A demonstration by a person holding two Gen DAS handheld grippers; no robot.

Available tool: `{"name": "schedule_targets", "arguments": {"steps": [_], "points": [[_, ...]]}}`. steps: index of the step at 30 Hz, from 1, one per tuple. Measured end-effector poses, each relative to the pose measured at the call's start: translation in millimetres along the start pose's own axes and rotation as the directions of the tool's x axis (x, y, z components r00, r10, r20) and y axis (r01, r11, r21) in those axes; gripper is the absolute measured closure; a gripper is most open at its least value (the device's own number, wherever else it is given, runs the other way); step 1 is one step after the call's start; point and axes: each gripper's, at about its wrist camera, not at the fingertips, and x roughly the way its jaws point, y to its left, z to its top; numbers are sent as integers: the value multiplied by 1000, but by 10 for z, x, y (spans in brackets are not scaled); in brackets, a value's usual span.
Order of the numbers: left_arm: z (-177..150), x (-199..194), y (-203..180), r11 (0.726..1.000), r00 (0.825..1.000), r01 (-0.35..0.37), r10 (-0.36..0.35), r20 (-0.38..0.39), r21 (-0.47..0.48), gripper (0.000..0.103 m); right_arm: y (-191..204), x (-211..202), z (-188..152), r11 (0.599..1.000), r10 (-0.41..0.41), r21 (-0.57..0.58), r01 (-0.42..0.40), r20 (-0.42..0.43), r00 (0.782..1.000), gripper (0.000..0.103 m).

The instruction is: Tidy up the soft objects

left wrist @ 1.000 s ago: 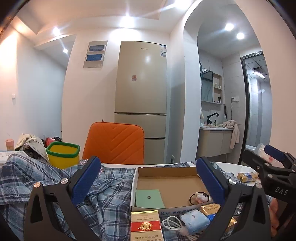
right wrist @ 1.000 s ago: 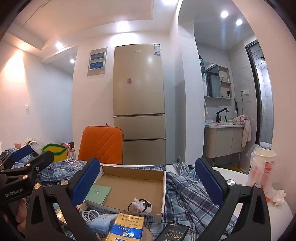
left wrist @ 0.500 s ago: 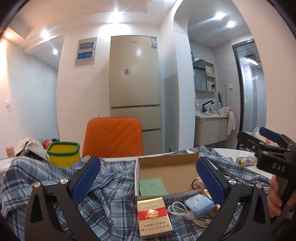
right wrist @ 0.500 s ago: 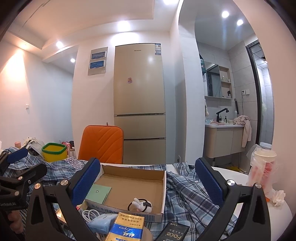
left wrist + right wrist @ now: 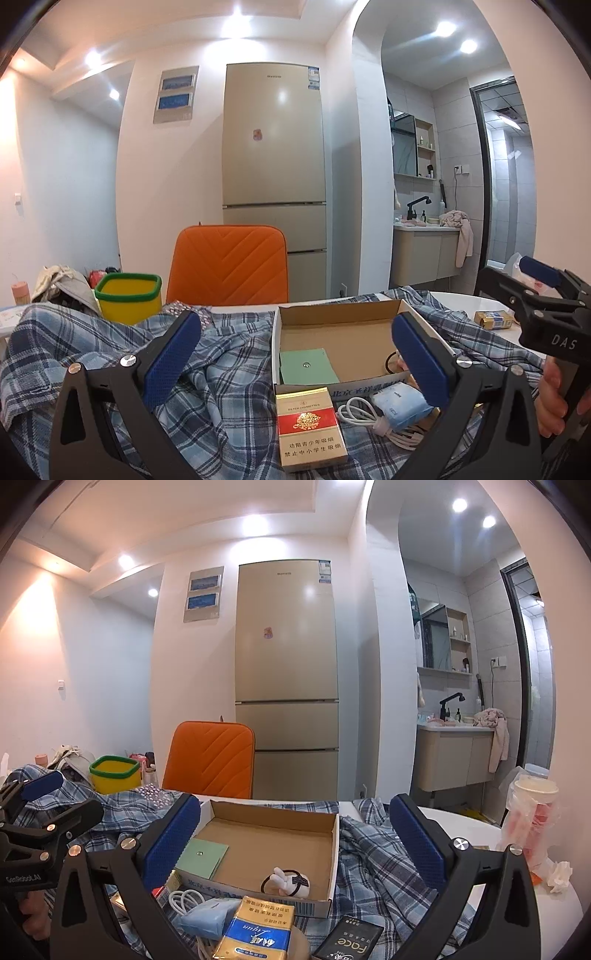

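Note:
A blue plaid shirt (image 5: 229, 373) (image 5: 373, 864) lies rumpled across the table, under and around a shallow cardboard box (image 5: 343, 332) (image 5: 273, 834). Inside the box lie a green card (image 5: 306, 365) (image 5: 201, 856) and a black hair tie with a white charm (image 5: 286, 880). My left gripper (image 5: 295, 354) hovers open just above the shirt and the box's near edge, holding nothing. My right gripper (image 5: 291, 838) is open too, over the box. Each gripper also appears at the edge of the other's view, as the right gripper (image 5: 539, 295) and the left gripper (image 5: 40, 812).
A red cigarette pack (image 5: 310, 428), white cable (image 5: 362, 413) and blue tissue pack (image 5: 400, 404) lie before the box; a gold pack (image 5: 255, 934) and black "Face" box (image 5: 349, 941) too. Yellow bin (image 5: 127, 295), orange chair (image 5: 229, 266), bagged cup (image 5: 532, 812) stand around.
The left gripper has risen and tilted down, so more of the shirt, the cigarette pack and the box show. The right gripper has barely moved.

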Motion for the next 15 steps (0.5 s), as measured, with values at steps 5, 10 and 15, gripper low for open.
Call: {"name": "schedule_targets", "arguments": {"steps": [5,10,15], "points": [[-17,27,-6,1000,1000,-8,8,-16,6,0,-35,277,-63,997,68,56,-58,-198,978,3],[-22,45,-3,1000,1000,-14,14,-24,3,0,-138,745,-335,987,97,158,-19,-497,862,15],[-25,77,1,1000,999,-30,31,-38,6,0,-136,929,-521,984,128,179,-26,-592,796,19]]}}
